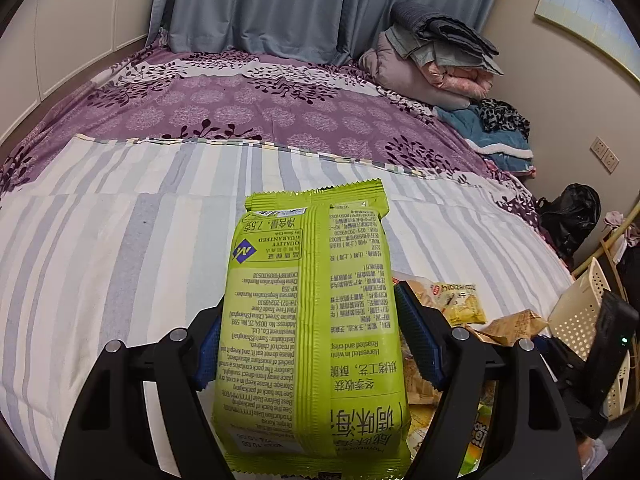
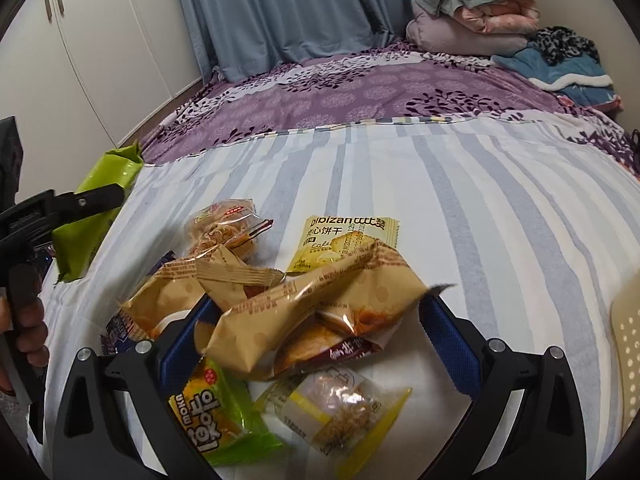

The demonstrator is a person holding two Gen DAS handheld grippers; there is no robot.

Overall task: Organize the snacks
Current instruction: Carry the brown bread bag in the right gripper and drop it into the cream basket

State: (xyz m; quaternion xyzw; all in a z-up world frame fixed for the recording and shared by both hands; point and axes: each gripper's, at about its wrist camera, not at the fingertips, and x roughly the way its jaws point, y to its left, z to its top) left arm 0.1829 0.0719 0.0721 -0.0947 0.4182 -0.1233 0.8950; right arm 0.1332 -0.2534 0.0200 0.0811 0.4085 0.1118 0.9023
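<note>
Striped bedsheet (image 2: 400,168) over purple floral quilt (image 2: 360,92); blue curtains (image 2: 280,12) behind.

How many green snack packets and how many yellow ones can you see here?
Green: 2, the big lime packet gripped by the left gripper and a small green packet.
Yellow: 2, the biscuit packet and a clear, yellow-edged packet.
Total: 4
</note>
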